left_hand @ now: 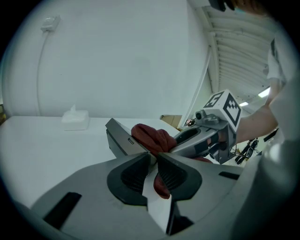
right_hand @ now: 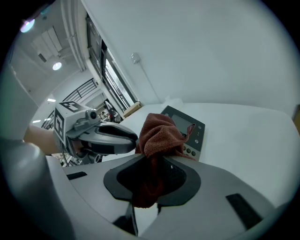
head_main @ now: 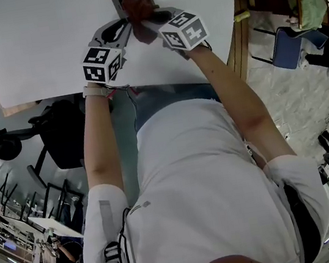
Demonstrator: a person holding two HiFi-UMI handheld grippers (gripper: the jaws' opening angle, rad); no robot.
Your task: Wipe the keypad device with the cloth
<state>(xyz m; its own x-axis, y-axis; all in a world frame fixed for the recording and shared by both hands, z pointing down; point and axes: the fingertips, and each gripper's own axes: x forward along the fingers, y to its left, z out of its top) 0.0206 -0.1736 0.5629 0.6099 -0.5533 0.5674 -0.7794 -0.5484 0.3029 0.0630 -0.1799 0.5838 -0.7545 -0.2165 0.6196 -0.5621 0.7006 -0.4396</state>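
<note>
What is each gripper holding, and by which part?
Right gripper clamps the cloth around its middle, a bunch sticking out ahead. Left gripper seems to pinch the device by its near edge.

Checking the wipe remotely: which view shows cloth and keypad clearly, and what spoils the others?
Right gripper view: sharp, evenly lit, cloth and keypad plain. Left gripper view: keypad nearly edge-on, foreground dim. Head view: heavy fisheye, both small at the top edge.

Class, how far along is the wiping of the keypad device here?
Done: the right gripper has the cloth pinched in its jaws. In hand: the cloth lies bunched on the device, with the left gripper at its near edge. Left: the screen and buttons beside it look uncovered.
</note>
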